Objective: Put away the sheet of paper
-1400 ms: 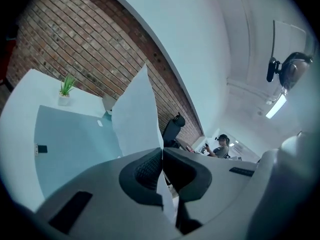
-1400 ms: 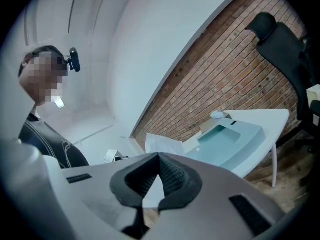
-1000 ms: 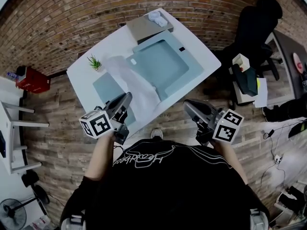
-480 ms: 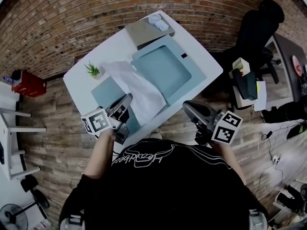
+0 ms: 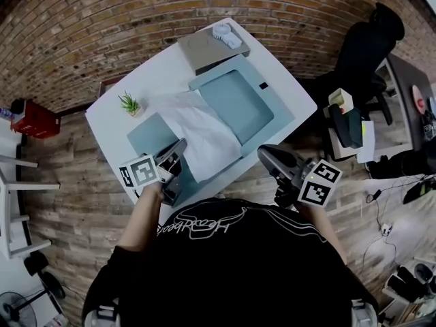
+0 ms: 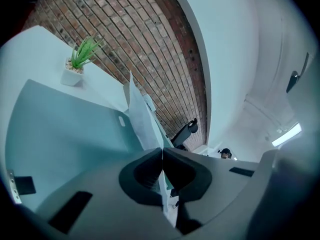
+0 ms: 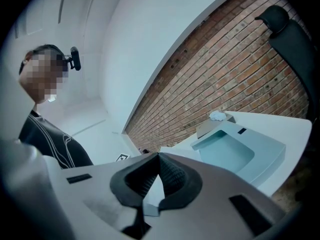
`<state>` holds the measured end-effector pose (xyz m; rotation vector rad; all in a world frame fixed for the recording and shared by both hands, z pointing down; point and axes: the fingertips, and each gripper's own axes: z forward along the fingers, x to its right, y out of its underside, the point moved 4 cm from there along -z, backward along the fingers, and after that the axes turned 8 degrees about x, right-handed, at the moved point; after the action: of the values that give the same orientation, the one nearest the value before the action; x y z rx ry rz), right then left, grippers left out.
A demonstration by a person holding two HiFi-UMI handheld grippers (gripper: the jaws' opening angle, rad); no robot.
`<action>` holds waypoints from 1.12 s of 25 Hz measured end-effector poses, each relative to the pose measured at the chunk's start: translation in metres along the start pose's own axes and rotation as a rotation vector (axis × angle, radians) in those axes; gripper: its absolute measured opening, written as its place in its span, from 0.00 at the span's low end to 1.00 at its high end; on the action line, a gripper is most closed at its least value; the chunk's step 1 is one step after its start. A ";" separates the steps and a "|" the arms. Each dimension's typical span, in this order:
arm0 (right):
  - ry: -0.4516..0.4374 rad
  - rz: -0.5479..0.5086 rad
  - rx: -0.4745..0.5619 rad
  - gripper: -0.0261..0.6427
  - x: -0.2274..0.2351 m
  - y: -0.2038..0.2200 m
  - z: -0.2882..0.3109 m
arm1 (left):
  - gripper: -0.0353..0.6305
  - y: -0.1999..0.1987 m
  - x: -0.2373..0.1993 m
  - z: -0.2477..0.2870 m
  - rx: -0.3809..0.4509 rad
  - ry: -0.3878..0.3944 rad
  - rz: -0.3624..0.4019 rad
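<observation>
One grip only: pinches near edge of sheet of paper [image 5: 204, 131], lying on worktop [image 5: 160, 70] against blue tray [image 5: 235, 97], in left gripper [image 5: 178, 146] jaws, likely for lifting; holds right gripper [image 5: 267, 154] jaws together, empty, off worktop edge.

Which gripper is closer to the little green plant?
The left. The left gripper is over the table's near edge, pinching the sheet of paper, with the plant just beyond it. The right gripper sits on the paper's other side, farther away.
</observation>
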<state>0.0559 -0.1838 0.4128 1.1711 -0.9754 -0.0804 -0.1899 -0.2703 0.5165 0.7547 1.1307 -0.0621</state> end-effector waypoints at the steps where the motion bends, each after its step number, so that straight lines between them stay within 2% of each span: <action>1: 0.001 -0.004 -0.006 0.04 0.000 0.000 0.001 | 0.10 0.000 -0.003 0.001 -0.002 -0.004 -0.003; 10: -0.001 0.009 -0.020 0.04 0.007 0.002 -0.002 | 0.10 0.008 -0.013 0.018 -0.011 -0.044 -0.031; 17: -0.033 0.024 -0.050 0.04 0.032 -0.016 -0.005 | 0.10 0.014 -0.012 0.033 0.012 -0.101 -0.053; 28: -0.123 0.036 -0.099 0.04 0.072 -0.046 0.014 | 0.10 0.023 -0.013 0.063 0.051 -0.188 -0.092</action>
<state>0.1096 -0.2520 0.4199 1.0668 -1.0885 -0.1713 -0.1357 -0.2931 0.5522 0.7263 0.9869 -0.2354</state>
